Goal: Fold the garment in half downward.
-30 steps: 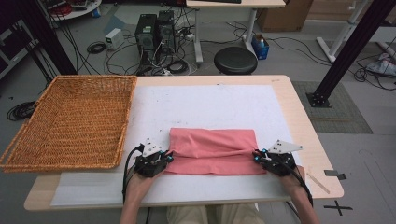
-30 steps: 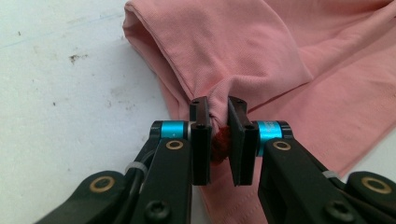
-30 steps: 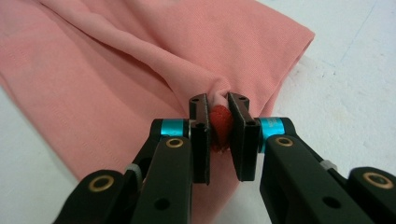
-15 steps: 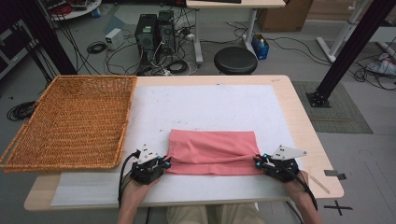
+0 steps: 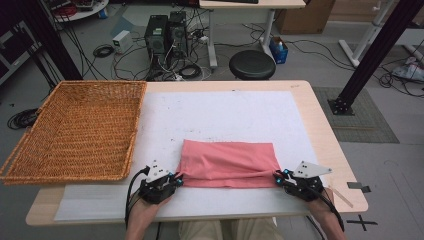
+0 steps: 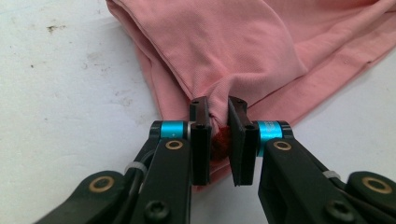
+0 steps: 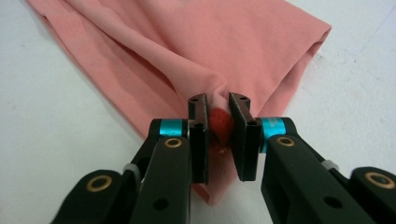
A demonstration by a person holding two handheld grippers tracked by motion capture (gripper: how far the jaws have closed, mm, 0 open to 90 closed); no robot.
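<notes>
Both hands had slid back toward the person, pulling the pink cloth [image 5: 227, 162] flatter on the white table [image 5: 225, 112]. Left gripper [image 6: 218, 135] and right gripper [image 7: 219, 133] fingers pinched its near corners.

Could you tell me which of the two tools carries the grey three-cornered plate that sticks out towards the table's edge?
The right tool, clamped on the folded pink cloth's right corner.

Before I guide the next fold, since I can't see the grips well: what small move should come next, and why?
Probably lift both near corners together and carry them away from the person. The left gripper and the right gripper each pinch bunched fabric at a near corner of the pink cloth, which lies flat on the white mat.
</notes>
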